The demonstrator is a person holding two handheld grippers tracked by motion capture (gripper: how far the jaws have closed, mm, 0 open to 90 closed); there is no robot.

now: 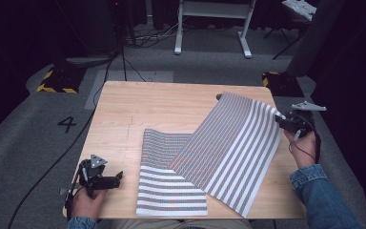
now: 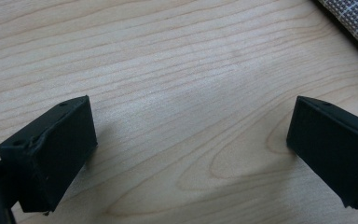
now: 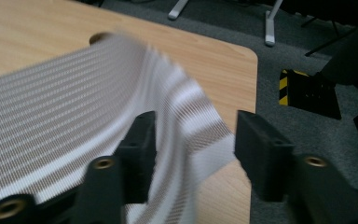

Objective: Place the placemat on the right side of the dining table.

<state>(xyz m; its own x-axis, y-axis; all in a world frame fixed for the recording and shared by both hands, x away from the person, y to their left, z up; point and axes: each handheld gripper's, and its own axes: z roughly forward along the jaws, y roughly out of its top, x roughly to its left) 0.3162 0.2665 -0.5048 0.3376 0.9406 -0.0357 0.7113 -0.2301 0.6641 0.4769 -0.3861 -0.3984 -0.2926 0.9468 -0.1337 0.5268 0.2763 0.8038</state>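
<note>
Clearly soft and light, the striped cloth [image 1: 205,157]: draped over the right half of the wooden bench [image 1: 138,105], near part flat in a fold, far flap lifted and curling toward the right edge. Right gripper [image 3: 193,135] parted at that raised corner, cloth between the jaws and brushing one, not pinched; left gripper [image 2: 191,140] wide apart over bare wood, nothing inside, beside the cloth's near left edge. Best taken at a corner or hem, likely sagging and sliding if pinched mid-panel.
</note>
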